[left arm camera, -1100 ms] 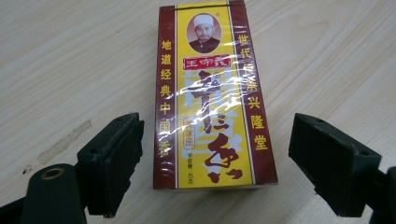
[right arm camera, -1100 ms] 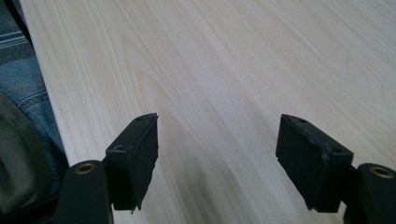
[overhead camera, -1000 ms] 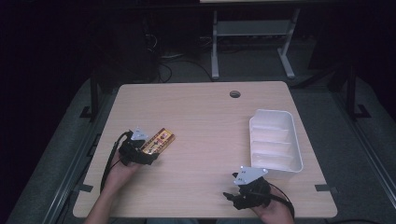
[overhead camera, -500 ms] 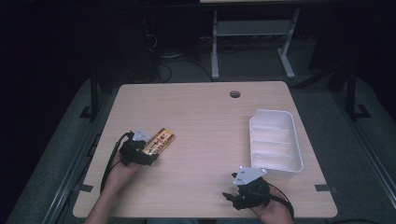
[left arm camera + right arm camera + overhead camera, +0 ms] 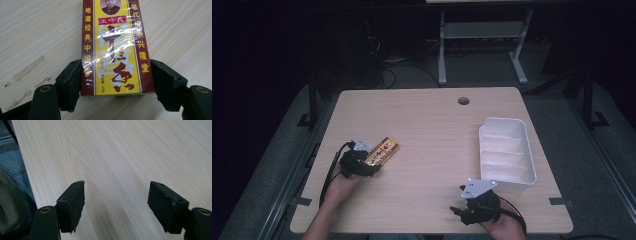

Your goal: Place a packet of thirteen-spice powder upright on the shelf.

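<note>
Jaws of the left gripper (image 5: 115,75) have just been closing around the yellow packet (image 5: 115,47) near the desk's (image 5: 432,125) left edge, both pads now meeting its sides. Better to squeeze gently, centred on the narrow end; the right gripper (image 5: 116,202) rests wide open, holding nothing

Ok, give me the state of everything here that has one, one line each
Packet: flat on the table, between the left tongs, wrapper sealed.
Left tongs: just been closing, pads against the packet's sides.
Right tongs: open, nothing between them, over bare table.
Tray: upright, empty.
</note>
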{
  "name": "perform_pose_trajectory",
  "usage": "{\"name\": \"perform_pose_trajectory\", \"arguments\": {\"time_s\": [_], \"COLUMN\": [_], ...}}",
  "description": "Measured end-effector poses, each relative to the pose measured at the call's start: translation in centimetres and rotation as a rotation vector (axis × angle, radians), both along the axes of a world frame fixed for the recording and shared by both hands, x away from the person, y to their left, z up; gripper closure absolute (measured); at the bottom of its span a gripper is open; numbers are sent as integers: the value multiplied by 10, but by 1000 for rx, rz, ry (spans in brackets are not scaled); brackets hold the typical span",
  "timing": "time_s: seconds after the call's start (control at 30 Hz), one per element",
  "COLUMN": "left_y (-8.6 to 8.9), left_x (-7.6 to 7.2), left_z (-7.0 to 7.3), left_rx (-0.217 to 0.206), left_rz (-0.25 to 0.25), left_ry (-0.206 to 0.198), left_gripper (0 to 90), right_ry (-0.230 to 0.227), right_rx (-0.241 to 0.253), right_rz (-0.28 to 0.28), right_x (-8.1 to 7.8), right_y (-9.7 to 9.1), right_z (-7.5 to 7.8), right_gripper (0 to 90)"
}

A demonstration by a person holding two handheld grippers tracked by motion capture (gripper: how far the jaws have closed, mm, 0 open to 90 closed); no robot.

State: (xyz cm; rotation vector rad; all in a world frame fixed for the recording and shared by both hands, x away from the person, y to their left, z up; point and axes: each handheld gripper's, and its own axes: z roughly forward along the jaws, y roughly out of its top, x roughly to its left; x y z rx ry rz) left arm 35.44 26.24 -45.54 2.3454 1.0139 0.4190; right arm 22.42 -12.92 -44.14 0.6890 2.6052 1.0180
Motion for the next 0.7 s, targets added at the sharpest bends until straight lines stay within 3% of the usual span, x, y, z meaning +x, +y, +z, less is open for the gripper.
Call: {"name": "perform_pose_trajectory", "arguments": {"time_s": [0.53, 0.7], "left_y": [3, 1], "left_x": [2, 2], "left_z": [1, 4], "left_rx": [-19, -8], "left_rz": [23, 31], "left_ry": [23, 6], "left_gripper": [318, 324], "right_ry": [1, -1], "right_rx": [-3, -3], "right_rz": [2, 3], "right_x": [0, -1], "right_y": [1, 1], "right_z": [0, 0], "right_gripper": [291, 291]}}
